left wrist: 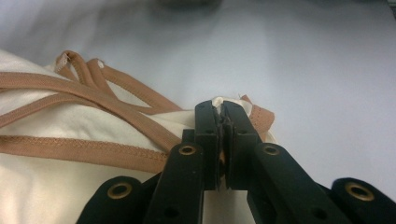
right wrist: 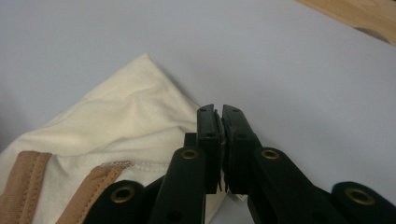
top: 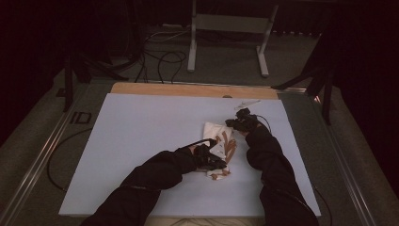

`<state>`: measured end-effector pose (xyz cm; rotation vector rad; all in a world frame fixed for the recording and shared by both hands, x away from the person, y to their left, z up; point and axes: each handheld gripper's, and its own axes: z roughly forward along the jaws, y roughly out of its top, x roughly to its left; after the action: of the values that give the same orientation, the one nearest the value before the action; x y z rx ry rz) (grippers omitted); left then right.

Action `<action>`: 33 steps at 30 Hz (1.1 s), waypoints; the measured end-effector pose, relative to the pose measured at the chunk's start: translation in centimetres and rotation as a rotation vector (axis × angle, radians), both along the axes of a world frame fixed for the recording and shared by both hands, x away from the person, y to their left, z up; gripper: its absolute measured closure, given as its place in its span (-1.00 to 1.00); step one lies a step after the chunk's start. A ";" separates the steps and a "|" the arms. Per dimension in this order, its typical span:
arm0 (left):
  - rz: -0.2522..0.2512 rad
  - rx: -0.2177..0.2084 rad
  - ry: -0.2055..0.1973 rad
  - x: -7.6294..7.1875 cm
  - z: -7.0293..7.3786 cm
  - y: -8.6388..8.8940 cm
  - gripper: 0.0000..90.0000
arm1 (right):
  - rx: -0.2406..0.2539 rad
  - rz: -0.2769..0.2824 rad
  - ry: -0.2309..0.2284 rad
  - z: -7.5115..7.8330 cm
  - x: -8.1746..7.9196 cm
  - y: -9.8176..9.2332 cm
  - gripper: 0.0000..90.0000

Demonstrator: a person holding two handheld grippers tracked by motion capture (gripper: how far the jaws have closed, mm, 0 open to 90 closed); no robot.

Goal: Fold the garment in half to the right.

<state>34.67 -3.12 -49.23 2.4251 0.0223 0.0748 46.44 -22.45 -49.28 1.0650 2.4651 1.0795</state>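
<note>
Left claw [left wrist: 223, 114] is pinched shut on the near hem of the cream garment [top: 221, 146], a bit of cloth and tan trim poking out between the tips. Right claw [right wrist: 219, 116] is pressed together too, at the cloth's far edge; whether it grips fabric or just touches, can't tell. Garment lies bunched mid-counter [top: 141, 141], tan straps [left wrist: 93, 91] looped on top, long axis running from the left claw away toward the right one [top: 242, 121]. Both claws sit at opposite ends, so likely next is pulling apart along that axis to spread it flat.
</note>
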 end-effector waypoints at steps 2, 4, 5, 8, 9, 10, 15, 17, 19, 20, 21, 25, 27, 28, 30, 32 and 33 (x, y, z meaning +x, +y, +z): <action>0.003 0.001 0.004 0.0 -0.1 0.0 0.95 | 0.001 -0.004 0.006 -0.3 0.1 -0.1 0.93; 0.001 0.005 0.010 0.1 -0.1 -0.1 0.95 | -0.003 -0.005 0.009 -0.6 0.2 -0.2 0.93; 0.001 0.005 0.008 0.1 -0.2 -0.1 0.95 | 0.000 -0.009 0.012 -0.8 0.2 -0.2 0.93; 0.004 0.004 0.021 0.1 -0.4 -0.1 0.94 | 0.006 -0.015 0.022 -1.1 0.2 -0.3 0.93; 0.008 0.004 0.028 0.1 -0.5 -0.1 0.94 | 0.004 -0.018 0.024 -1.2 0.2 -0.3 0.92; 0.009 0.001 0.030 0.1 -0.5 -0.1 0.93 | 0.004 -0.019 0.025 -1.3 0.2 -0.3 0.92; 0.016 -0.002 0.044 0.1 -0.8 -0.1 0.90 | 0.000 -0.021 0.032 -1.7 0.2 -0.1 0.92; 0.020 -0.008 0.047 0.1 -0.9 -0.1 0.87 | -0.006 -0.020 0.039 -2.1 0.3 0.0 0.92; 0.023 -0.014 0.049 0.1 -0.9 -0.1 0.87 | 0.002 -0.024 0.041 -2.2 0.3 -0.1 0.92; 0.024 -0.013 0.049 0.1 -0.9 -0.2 0.87 | 0.002 -0.024 0.039 -2.3 0.3 -0.1 0.92; 0.024 -0.013 0.048 0.1 -0.9 -0.3 0.87 | 0.002 -0.025 0.038 -2.3 0.3 -0.2 0.92; 0.020 -0.020 0.055 0.1 -0.8 -0.5 0.83 | 0.009 -0.030 0.044 -2.2 0.3 -0.3 0.86; 0.020 -0.022 0.054 0.0 -0.8 -0.7 0.83 | 0.013 -0.035 0.047 -2.1 0.4 -0.5 0.85; 0.020 -0.025 0.057 0.0 -0.8 -0.7 0.83 | 0.016 -0.035 0.047 -2.0 0.3 -0.5 0.85; 0.018 -0.024 0.054 0.0 -0.7 -0.8 0.83 | 0.012 -0.036 0.041 -1.8 0.3 -0.7 0.85; 0.017 -0.023 0.055 0.0 -0.7 -0.9 0.83 | 0.018 -0.038 0.037 -1.7 0.3 -0.7 0.84; 0.018 -0.030 0.059 0.0 -0.7 -1.1 0.83 | 0.023 -0.038 0.033 -1.6 0.3 -0.9 0.83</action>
<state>34.65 -4.19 -49.95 2.3972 0.0715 0.0109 46.69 -23.34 -50.86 1.1404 2.4535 1.0896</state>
